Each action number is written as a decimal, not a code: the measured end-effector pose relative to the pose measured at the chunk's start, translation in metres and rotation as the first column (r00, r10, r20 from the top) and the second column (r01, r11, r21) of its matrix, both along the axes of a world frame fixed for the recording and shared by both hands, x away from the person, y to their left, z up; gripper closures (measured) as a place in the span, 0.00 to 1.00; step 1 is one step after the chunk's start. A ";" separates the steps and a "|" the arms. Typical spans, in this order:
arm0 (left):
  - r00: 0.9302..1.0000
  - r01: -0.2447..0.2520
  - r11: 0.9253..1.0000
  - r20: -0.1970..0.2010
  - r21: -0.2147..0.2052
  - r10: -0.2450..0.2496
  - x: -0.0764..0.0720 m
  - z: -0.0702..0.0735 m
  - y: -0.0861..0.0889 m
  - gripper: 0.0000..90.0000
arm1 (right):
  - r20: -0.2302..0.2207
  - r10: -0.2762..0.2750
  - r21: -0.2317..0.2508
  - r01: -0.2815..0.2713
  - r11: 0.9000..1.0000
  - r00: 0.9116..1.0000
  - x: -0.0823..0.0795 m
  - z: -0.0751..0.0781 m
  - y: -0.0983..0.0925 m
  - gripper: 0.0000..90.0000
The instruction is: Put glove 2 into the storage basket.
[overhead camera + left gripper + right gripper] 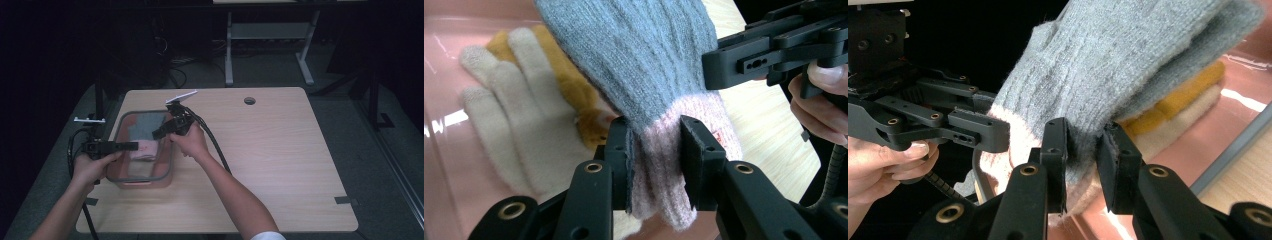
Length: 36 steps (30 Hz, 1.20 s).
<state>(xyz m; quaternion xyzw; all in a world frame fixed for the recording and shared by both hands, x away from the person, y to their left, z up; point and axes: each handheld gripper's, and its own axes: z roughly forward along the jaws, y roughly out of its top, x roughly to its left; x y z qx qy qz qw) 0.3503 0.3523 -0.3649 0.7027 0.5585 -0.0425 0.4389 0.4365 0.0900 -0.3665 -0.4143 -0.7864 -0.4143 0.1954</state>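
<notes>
Two grippers are clamped on one knit item: the left gripper (655, 165) is pinched on the pink cuff of the grey glove (634, 60), and the right gripper (1082, 167) is clenched on the same glove's grey knit just above the cuff band. The glove is held over the pink translucent container (144, 181), which sits at the left of the wooden table (280, 150); its body is draped above a cream glove (509, 115) and a mustard-yellow glove (569, 85) lying inside. Likely risks: loose knit could be pulled out of the pads if the two hands are moved apart, the cuff stretched or snagged on the pad edges, or the light container dragged or tipped if the fabric catches its grey rim (145, 114). The gloves underneath could be lifted along by clinging fibres. A small reddish tag is seen on the cuff (715, 134); no writing can be read on it or elsewhere.
</notes>
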 end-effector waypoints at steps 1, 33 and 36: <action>1.000 -0.006 1.000 -0.002 0.003 0.006 0.000 -0.001 0.001 0.76 | -0.002 -0.001 -0.003 0.001 1.000 1.000 0.000 0.000 0.000 0.83; 0.999 0.000 0.971 -0.042 0.241 0.010 0.008 -0.010 0.001 0.57 | 0.041 -0.019 -0.022 0.020 1.000 0.999 -0.005 0.008 -0.028 0.78; 1.000 0.000 0.961 -0.022 0.277 0.006 0.008 -0.004 -0.001 0.56 | 0.044 -0.028 -0.020 0.029 0.999 0.999 -0.005 0.009 -0.033 0.76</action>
